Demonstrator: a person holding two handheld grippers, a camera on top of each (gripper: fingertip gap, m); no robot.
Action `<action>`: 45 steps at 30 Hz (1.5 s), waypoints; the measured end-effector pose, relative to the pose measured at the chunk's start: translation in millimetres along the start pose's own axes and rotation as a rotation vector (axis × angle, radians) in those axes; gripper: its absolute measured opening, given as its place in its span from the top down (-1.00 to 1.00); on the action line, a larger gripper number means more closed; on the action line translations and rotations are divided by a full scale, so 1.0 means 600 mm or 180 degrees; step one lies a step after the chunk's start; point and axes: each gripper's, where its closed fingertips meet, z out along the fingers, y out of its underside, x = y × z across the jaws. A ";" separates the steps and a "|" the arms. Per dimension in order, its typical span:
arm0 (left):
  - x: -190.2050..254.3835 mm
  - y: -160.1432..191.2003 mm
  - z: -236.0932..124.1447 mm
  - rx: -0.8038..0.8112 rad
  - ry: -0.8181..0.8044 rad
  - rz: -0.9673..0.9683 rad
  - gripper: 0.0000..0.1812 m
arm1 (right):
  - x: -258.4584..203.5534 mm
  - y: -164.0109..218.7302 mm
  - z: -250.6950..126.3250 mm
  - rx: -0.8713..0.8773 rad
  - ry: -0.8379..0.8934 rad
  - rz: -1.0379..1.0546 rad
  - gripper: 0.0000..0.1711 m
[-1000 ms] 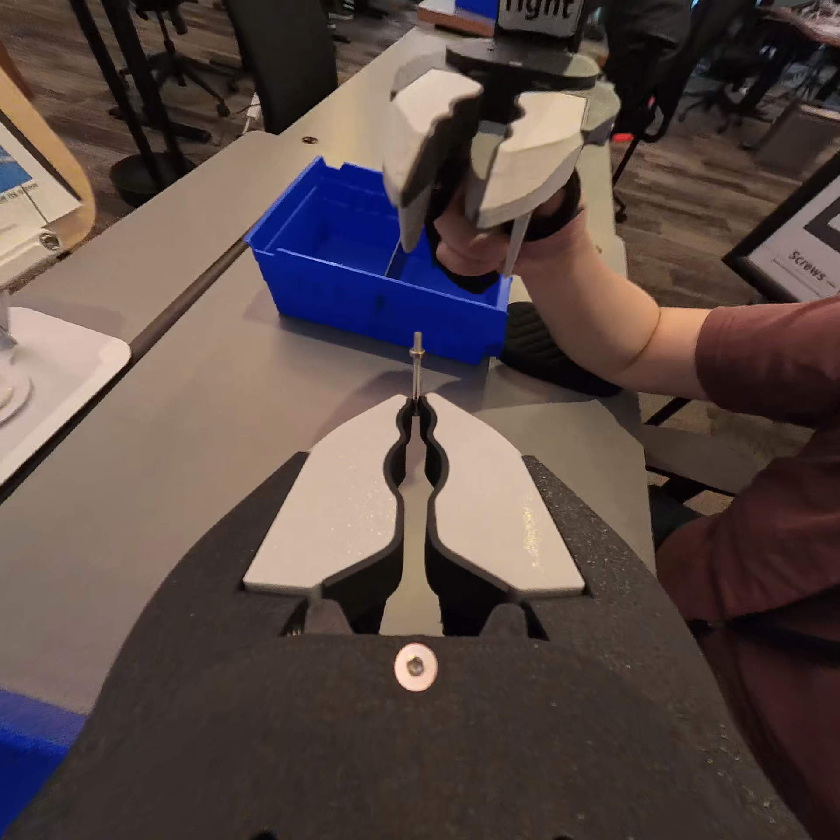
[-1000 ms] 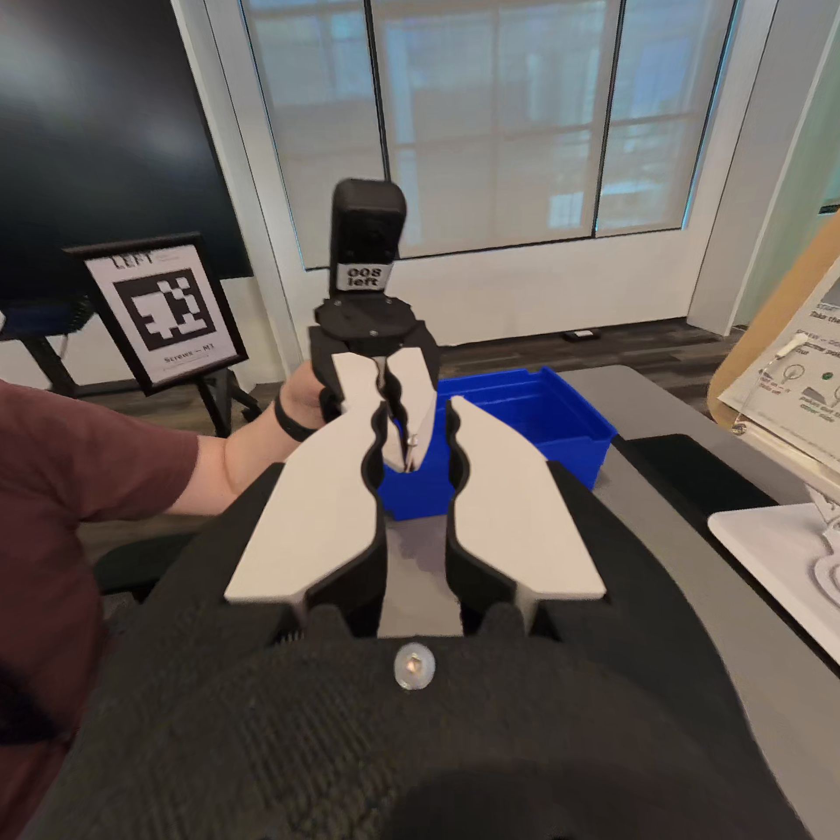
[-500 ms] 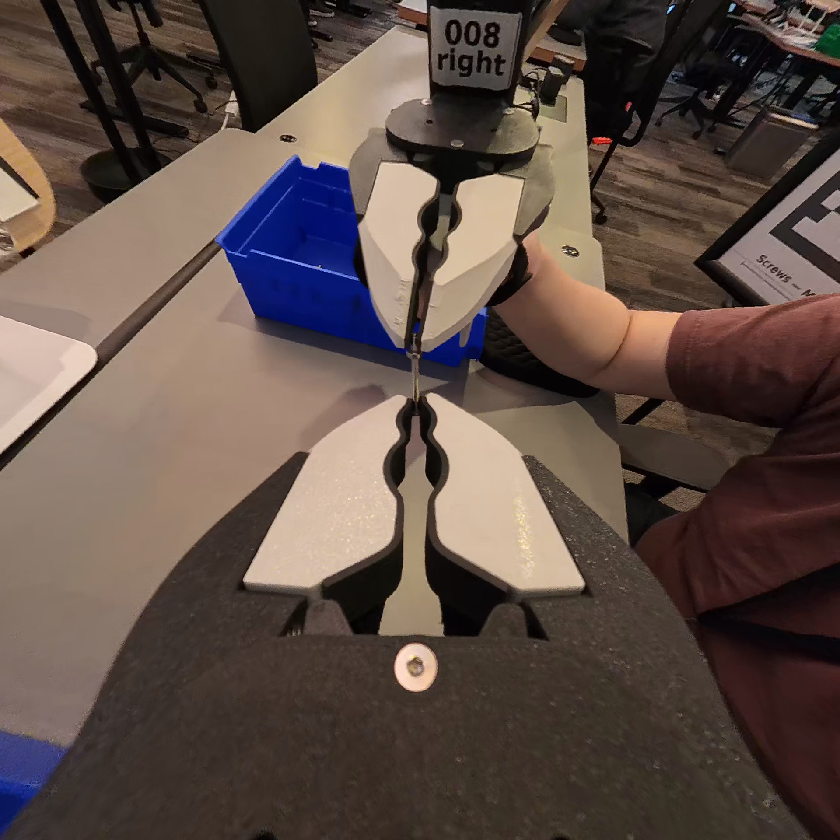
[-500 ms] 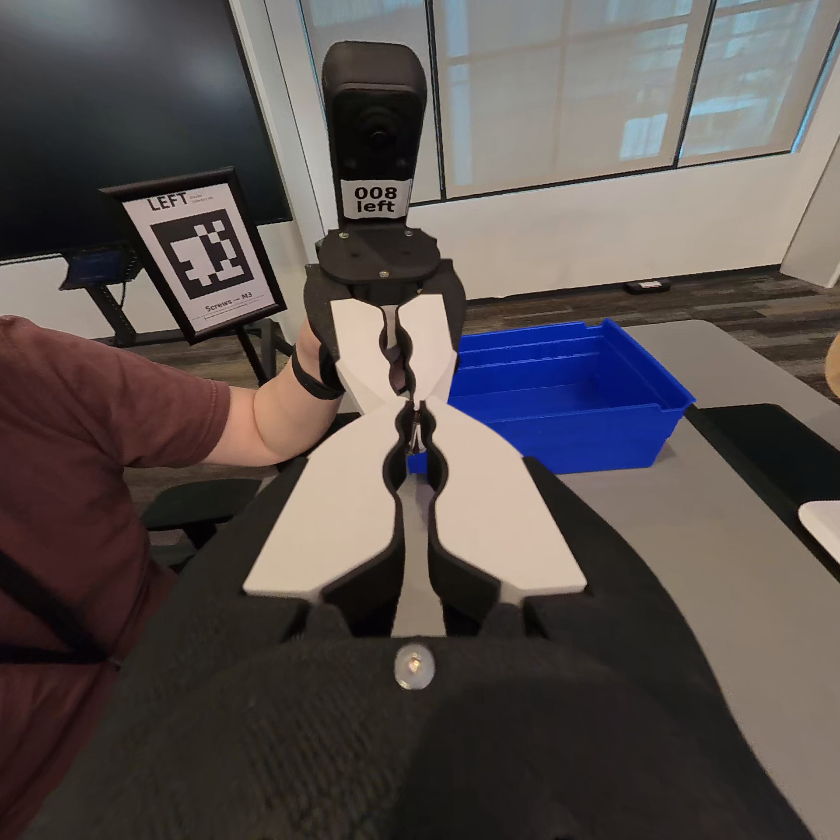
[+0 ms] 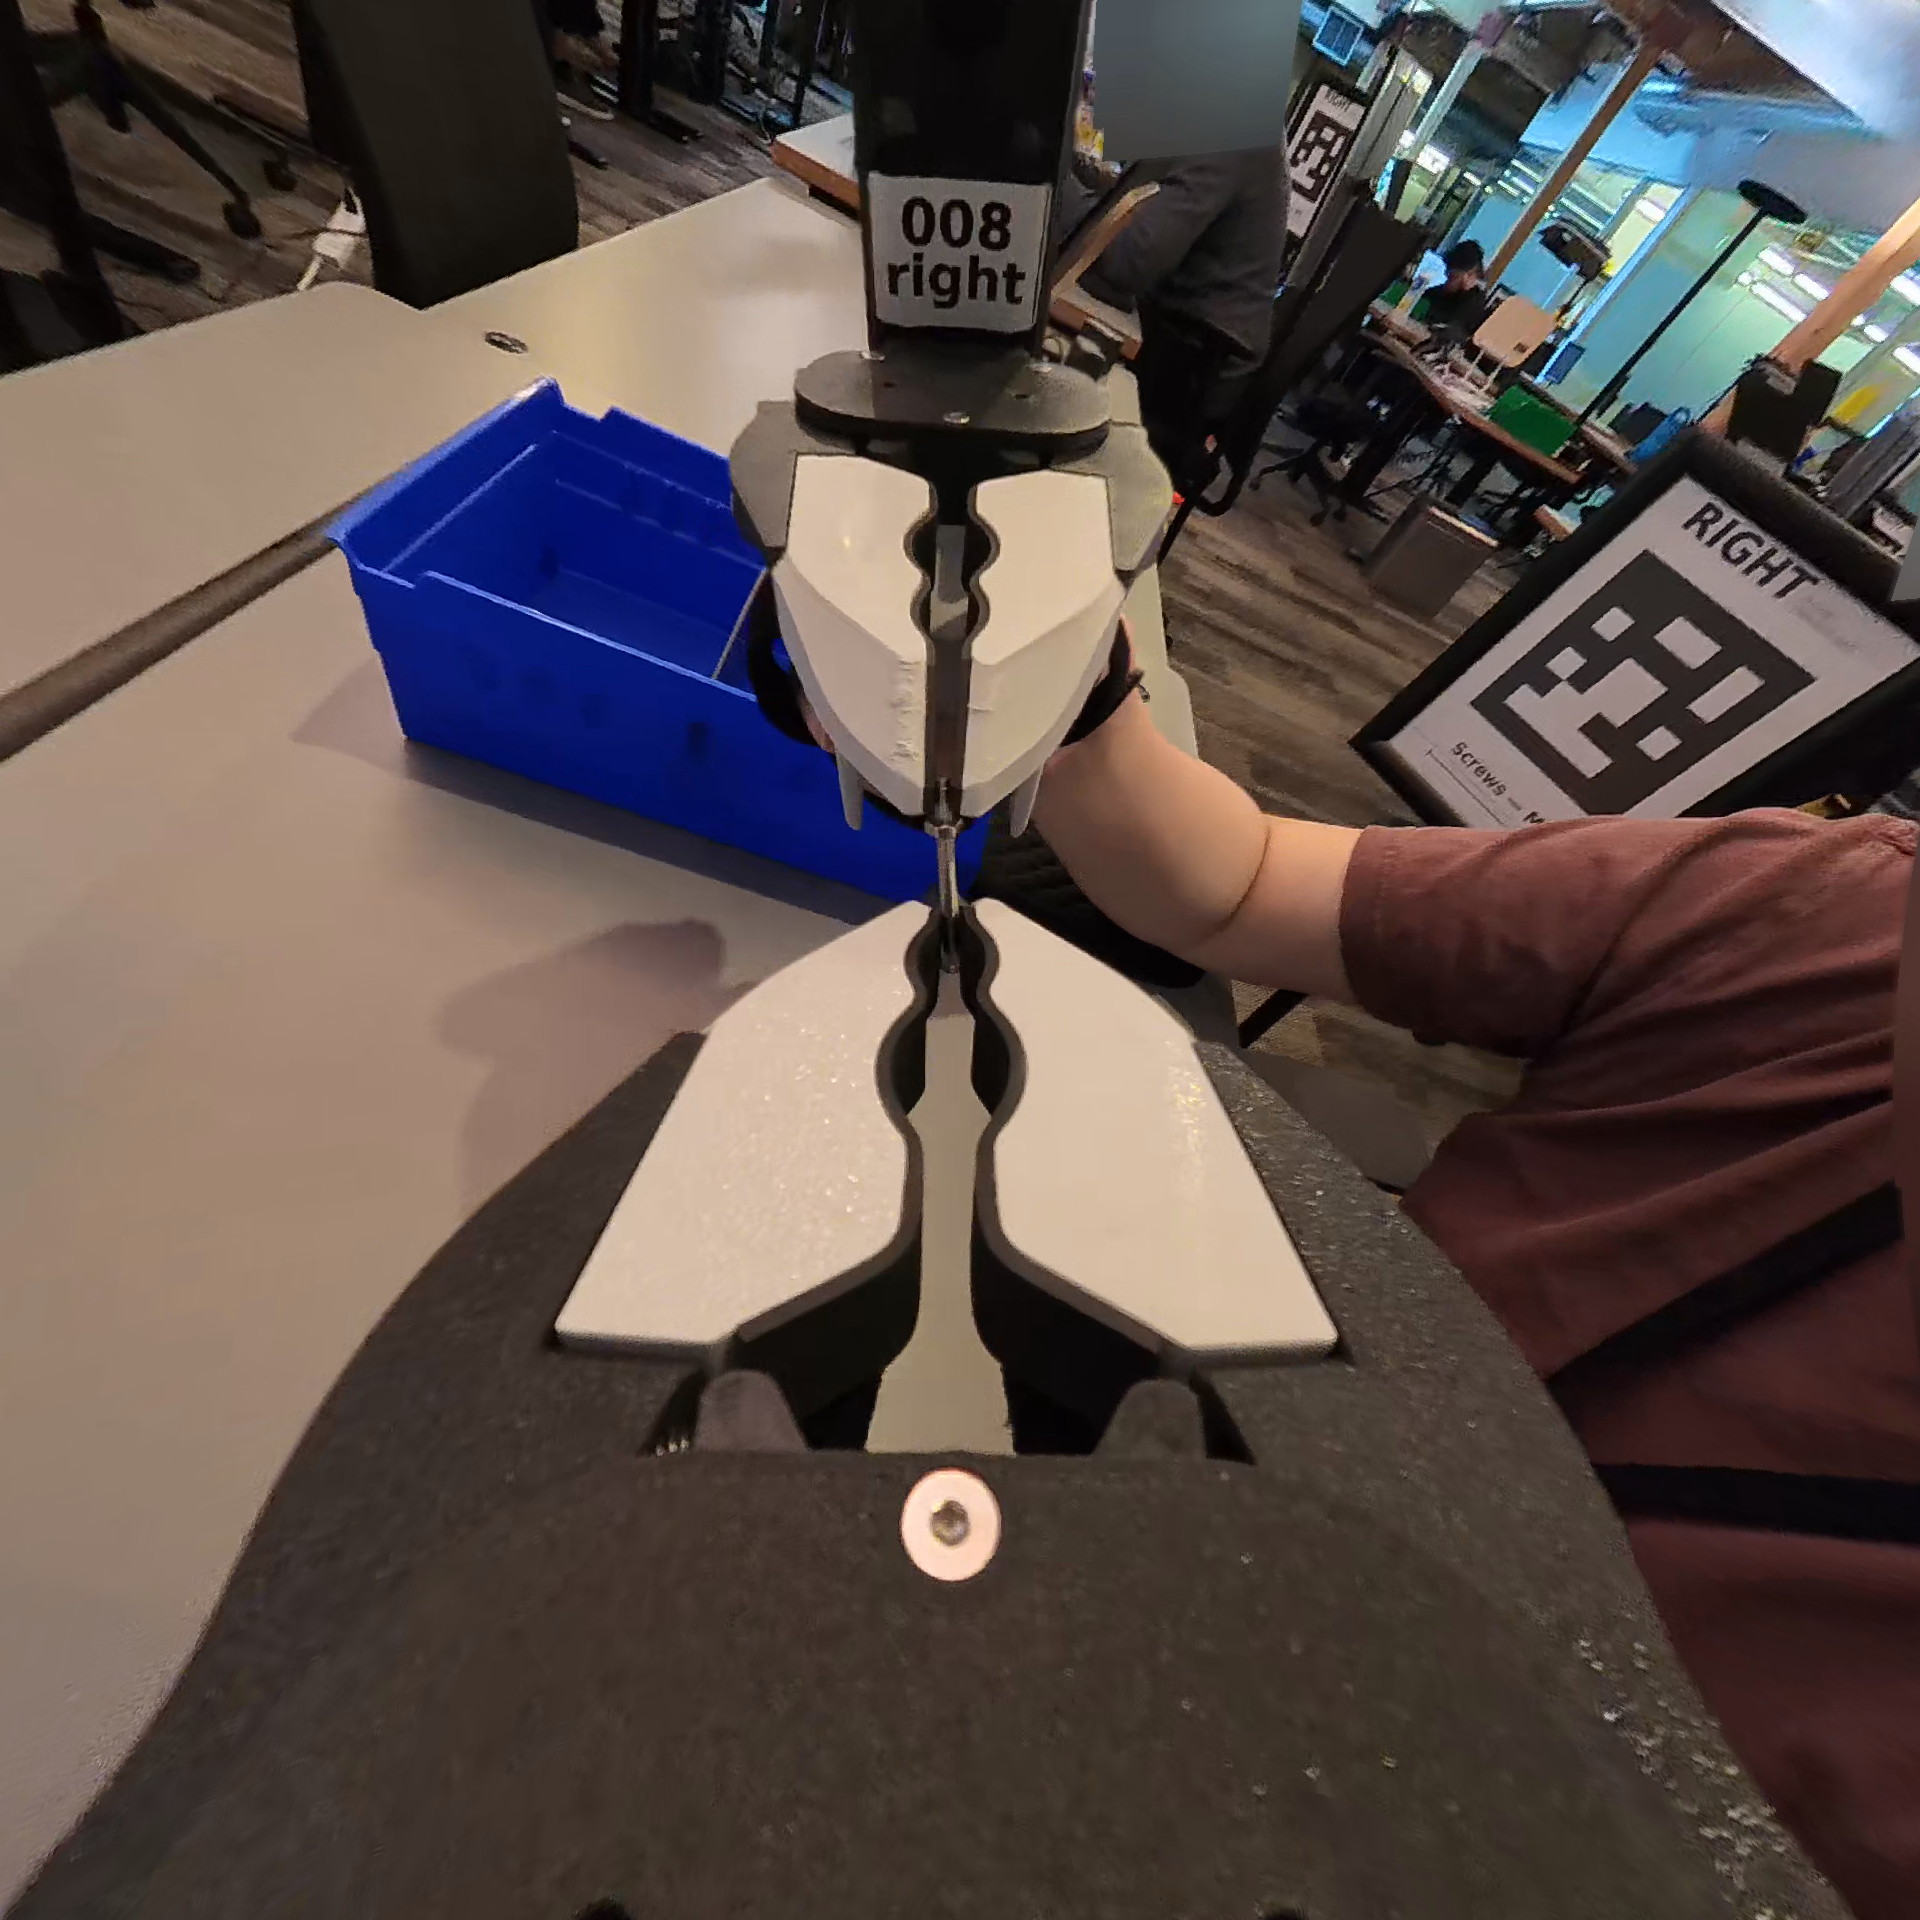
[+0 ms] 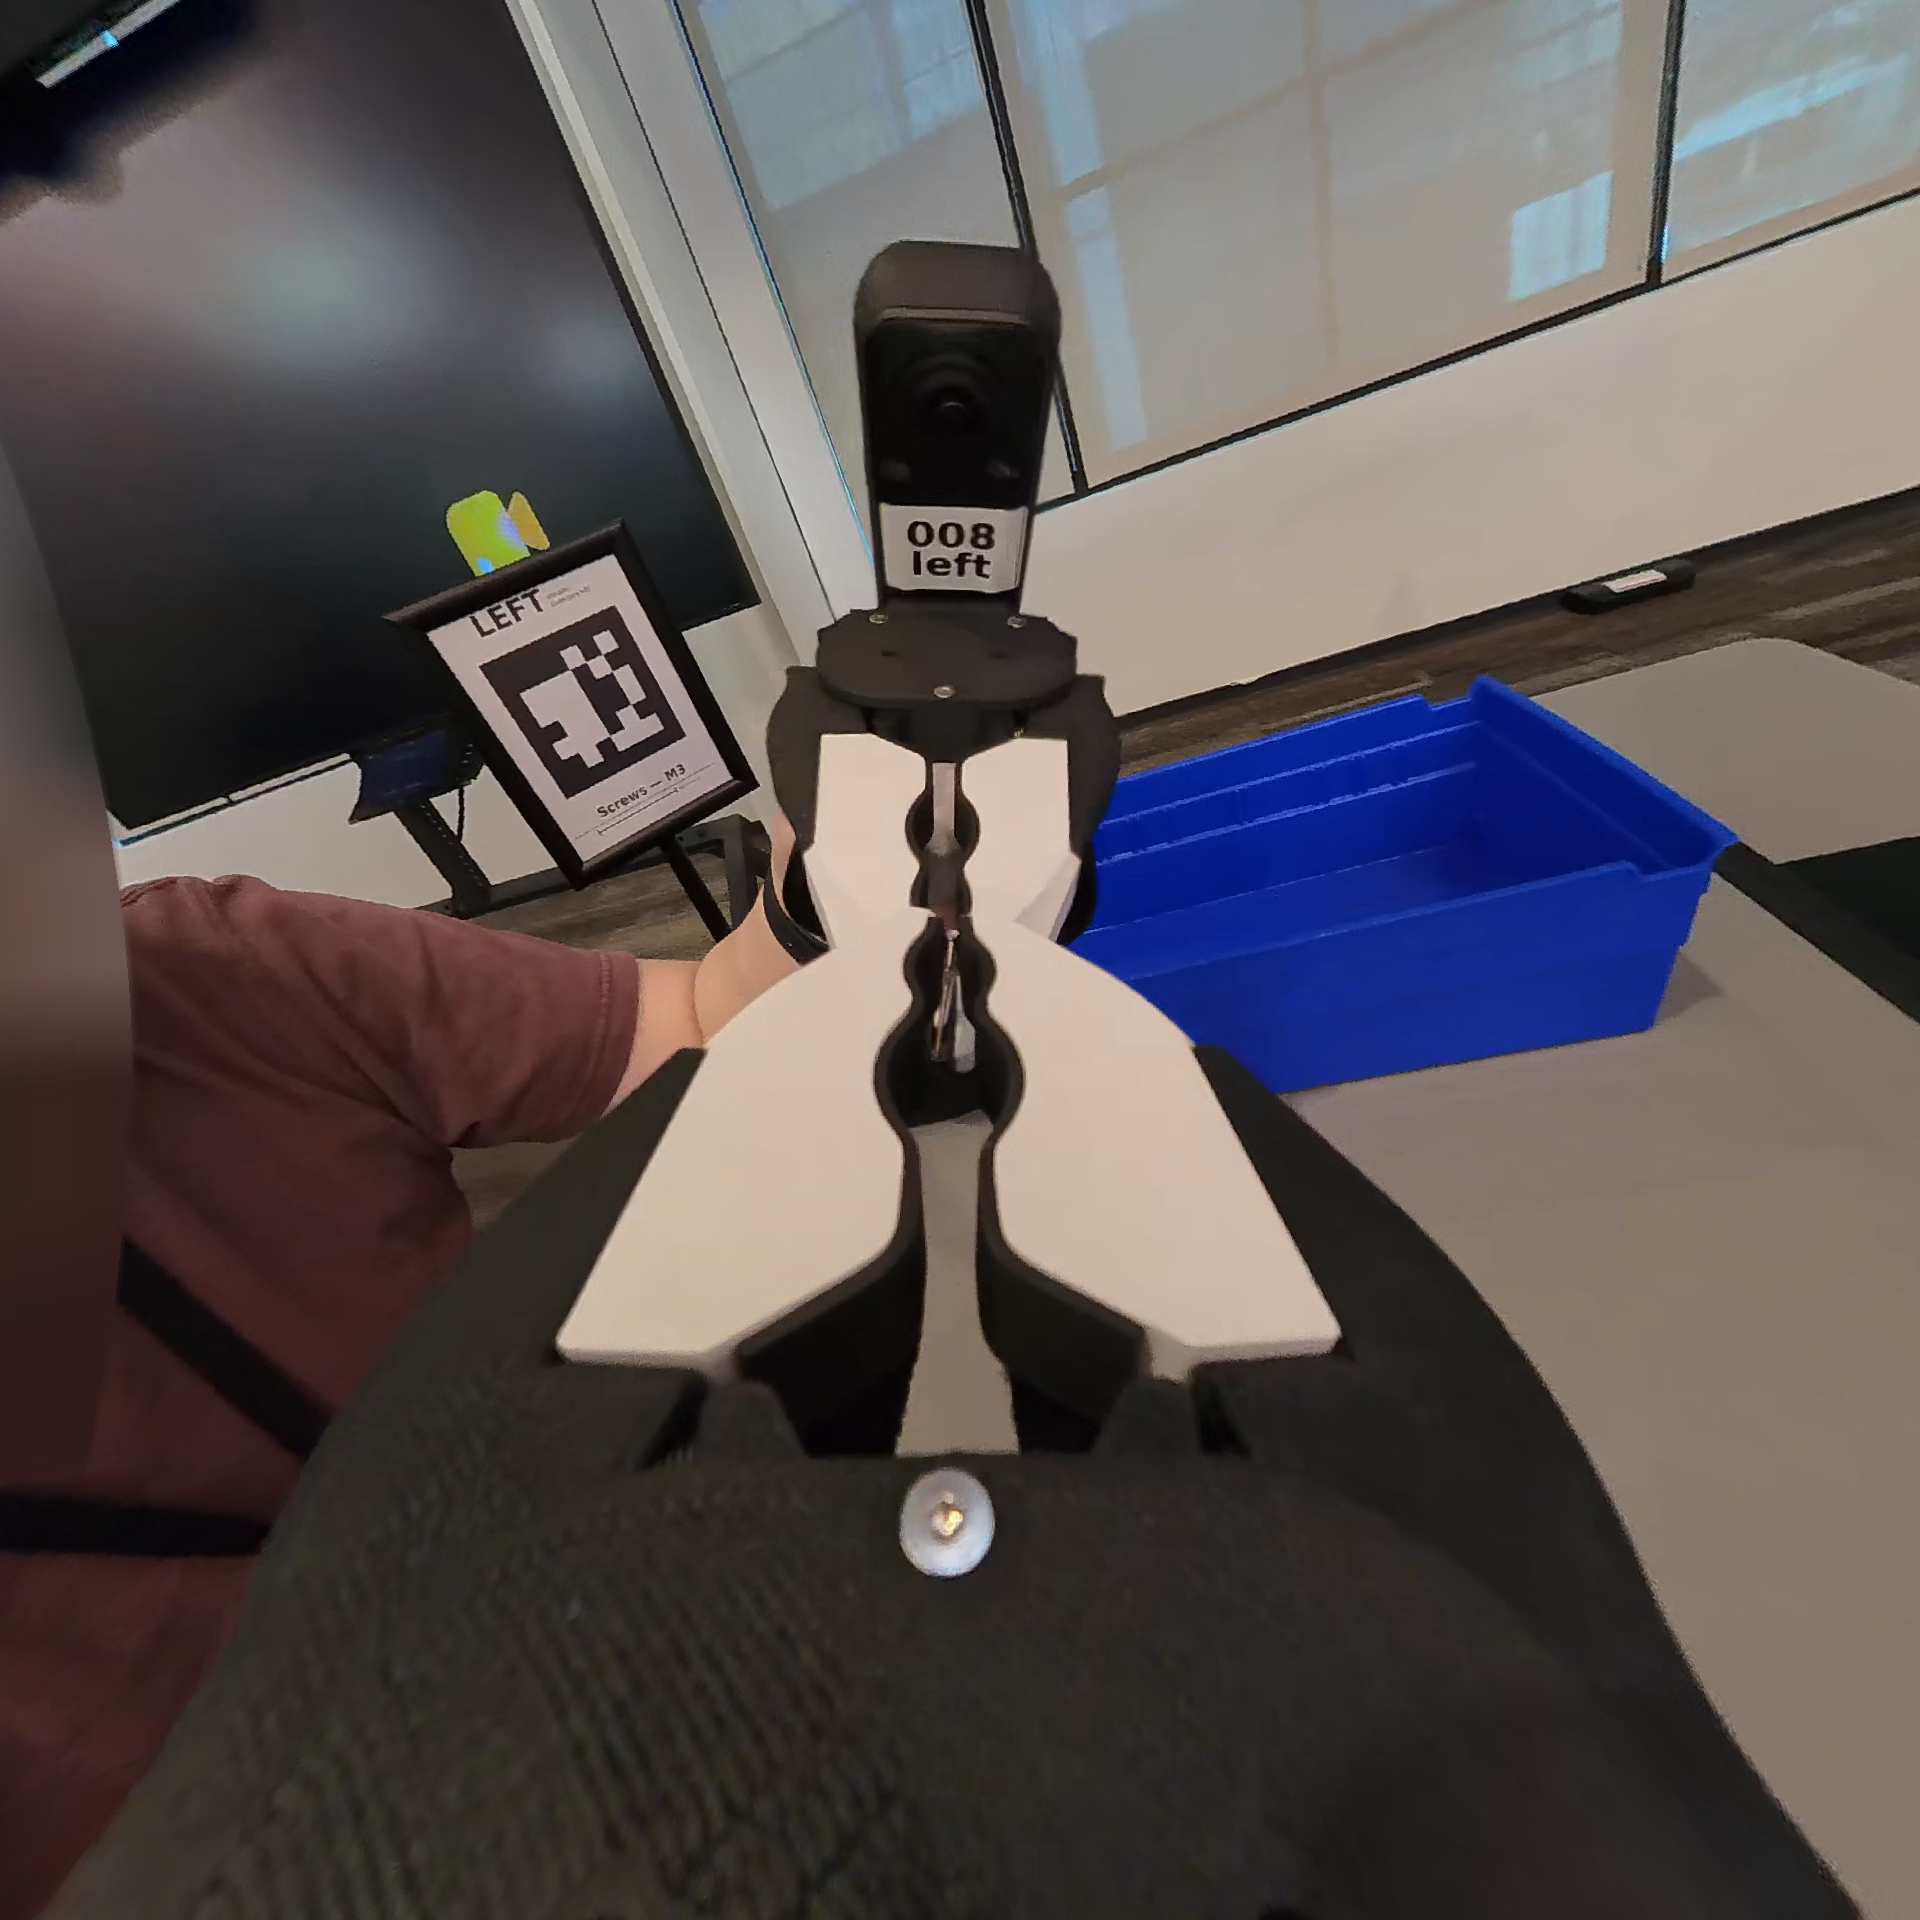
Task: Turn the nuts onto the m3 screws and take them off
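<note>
My left gripper [image 5: 948,916] is shut on the lower end of a thin M3 screw [image 5: 943,868], which points away from it. My right gripper [image 5: 940,802] faces it tip to tip and is shut on the nut [image 5: 940,823] at the screw's far end. In the right wrist view my right gripper [image 6: 948,925] meets the left gripper [image 6: 940,902] the same way. A bit of metal [image 6: 951,997] shows in the gap between the right fingers. Both are held above the grey table [image 5: 260,935].
A blue plastic bin [image 5: 582,665] stands on the table behind the grippers and also shows in the right wrist view [image 6: 1403,935]. A framed marker sign [image 5: 1642,675] stands to the right and another [image 6: 592,717] to the left. The person's forearm [image 5: 1195,862] reaches in. Only a small space, under 4 cm, lies between the two pairs of fingers.
The right gripper, open and off to the side a second ago, came in line with the screw and shut on the nut at its end. The left gripper kept hold of the screw.
</note>
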 end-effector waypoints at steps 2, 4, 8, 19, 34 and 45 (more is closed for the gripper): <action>-0.002 0.003 0.001 -0.0030 0.0015 -0.0026 0.97 | 0.002 0.000 0.000 0.0005 0.0017 0.0009 0.97; 0.000 0.002 0.001 -0.0008 0.0032 -0.0021 0.97 | 0.002 -0.001 -0.002 0.0024 -0.0002 0.0032 0.97; 0.001 0.001 0.001 0.0005 0.0040 -0.0032 0.97 | 0.001 -0.002 -0.002 0.0027 -0.0024 0.0017 0.97; 0.009 -0.029 -0.010 0.0281 -0.0254 0.0361 0.98 | -0.013 -0.031 -0.010 0.0287 0.0111 -0.0267 0.70; 0.036 -0.037 -0.008 0.0363 -0.0092 0.0488 0.98 | -0.030 -0.035 -0.011 0.0408 -0.0310 0.0056 0.74; 0.047 -0.040 -0.007 0.0388 -0.0045 0.0542 0.98 | -0.031 -0.031 -0.011 0.0356 -0.0314 0.0019 0.76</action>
